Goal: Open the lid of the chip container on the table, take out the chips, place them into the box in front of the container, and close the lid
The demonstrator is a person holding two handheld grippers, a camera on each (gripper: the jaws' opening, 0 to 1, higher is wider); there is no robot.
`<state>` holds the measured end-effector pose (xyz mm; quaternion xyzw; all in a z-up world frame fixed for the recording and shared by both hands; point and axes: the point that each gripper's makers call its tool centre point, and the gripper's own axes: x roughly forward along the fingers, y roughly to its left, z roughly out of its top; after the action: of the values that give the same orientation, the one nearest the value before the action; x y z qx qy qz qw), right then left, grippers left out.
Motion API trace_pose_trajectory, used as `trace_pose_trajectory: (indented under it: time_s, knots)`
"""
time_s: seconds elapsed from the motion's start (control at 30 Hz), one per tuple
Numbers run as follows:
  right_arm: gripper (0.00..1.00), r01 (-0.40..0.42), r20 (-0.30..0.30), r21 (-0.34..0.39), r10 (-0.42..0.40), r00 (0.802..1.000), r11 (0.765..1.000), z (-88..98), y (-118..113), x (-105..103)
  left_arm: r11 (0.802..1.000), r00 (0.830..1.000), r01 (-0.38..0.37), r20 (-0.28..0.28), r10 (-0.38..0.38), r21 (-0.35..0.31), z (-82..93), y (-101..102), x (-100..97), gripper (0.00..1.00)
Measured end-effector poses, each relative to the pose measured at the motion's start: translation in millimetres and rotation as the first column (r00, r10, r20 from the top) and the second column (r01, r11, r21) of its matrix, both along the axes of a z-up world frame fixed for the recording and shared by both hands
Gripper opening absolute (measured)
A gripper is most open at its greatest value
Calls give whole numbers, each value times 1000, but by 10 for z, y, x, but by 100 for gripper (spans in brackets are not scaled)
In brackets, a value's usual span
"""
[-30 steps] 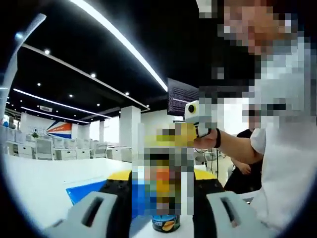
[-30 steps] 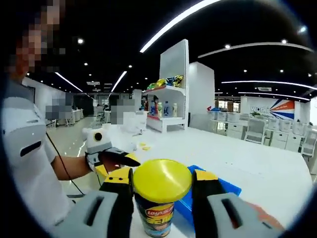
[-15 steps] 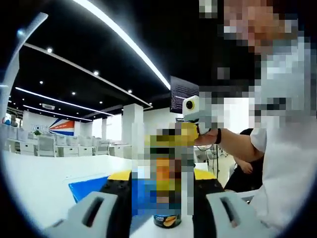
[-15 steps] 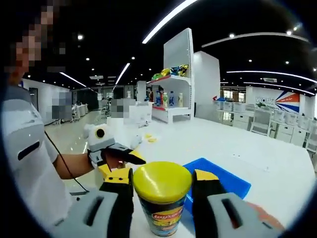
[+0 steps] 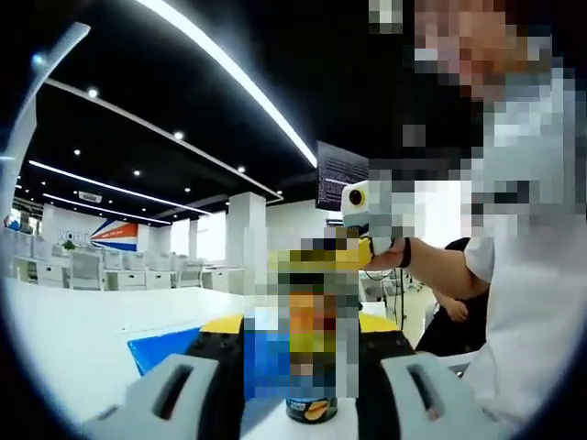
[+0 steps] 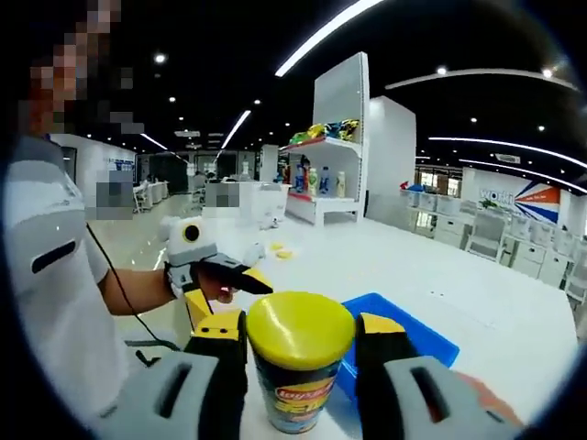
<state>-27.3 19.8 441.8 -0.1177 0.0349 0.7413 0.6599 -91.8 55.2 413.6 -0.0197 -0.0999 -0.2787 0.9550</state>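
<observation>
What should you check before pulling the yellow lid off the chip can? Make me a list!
1. Lid on the can: the yellow lid sits flat on the chip can. Ok.
2. Right gripper on the lid: its jaws stand on either side of the lid and look to touch it; a firm hold cannot be told.
3. Left gripper steadying the can: its jaws flank the can body, but that spot is blurred. Cannot tell.
4. Can upright on the white table: ok.
5. Blue box ready: it lies open, right behind the can. Ok.
6. Chips inside: hidden by the lid. Cannot tell.
</observation>
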Motion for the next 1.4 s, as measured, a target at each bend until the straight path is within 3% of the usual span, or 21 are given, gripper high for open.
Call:
trace_pose_trajectory:
  time_s: [0.1,0.3,0.4,0.43,0.5,0.57,0.63,0.7,0.73,0.8,0.9,1.03,1.2,1.27,1.4]
  knots:
    - [49,2,18,-13,-2,1000,1000,-32,-9,10,998,1000,26,0,-26,-50,62,3,-21,45]
    - [54,-6,-45,16,6,999,1000,31,-171,46,998,1000,28,-3,-28,-63,136,62,-6,46]
    - [55,11,-83,61,-6,997,998,117,-292,124,997,998,47,-36,-49,-67,197,60,24,44]
    - [55,23,-140,94,-10,990,995,195,-339,159,996,997,55,-57,-60,-75,211,52,32,40]
    - [50,43,-213,134,-13,977,990,302,-395,208,994,993,83,-78,-88,-64,279,15,52,20]
    - [36,92,-255,161,-48,966,983,401,-435,313,995,992,83,-86,-88,-62,386,-8,121,12]
    - [13,100,-216,161,-64,974,982,439,-438,331,989,981,115,-143,-128,-95,465,-77,170,4]
    - [3,113,-173,153,-86,981,982,457,-383,318,991,984,110,-130,-120,-81,581,-115,237,2]
    - [1,93,-136,108,-78,988,990,408,-345,261,995,984,77,-156,-86,-65,622,-90,328,2]
    - [1,76,-99,92,-66,993,993,414,-252,171,996,985,89,-148,-89,-10,711,-170,395,2]
    - [0,76,-105,29,-73,992,997,356,-140,104,995,980,94,-180,-87,31,738,-260,496,2]
    - [0,76,-79,-67,-81,994,995,249,-54,48,987,961,134,-254,-107,91,603,-365,553,2]
    - [0,71,-77,-120,-81,994,990,221,-31,10,988,950,136,-293,-111,67,565,-383,601,2]
    - [0,77,-73,-147,-89,993,986,182,-42,18,984,936,156,-329,-121,82,511,-424,594,2]
    - [0,89,-41,-188,-98,994,978,84,-68,32,978,933,154,-345,-98,141,453,-451,628,2]
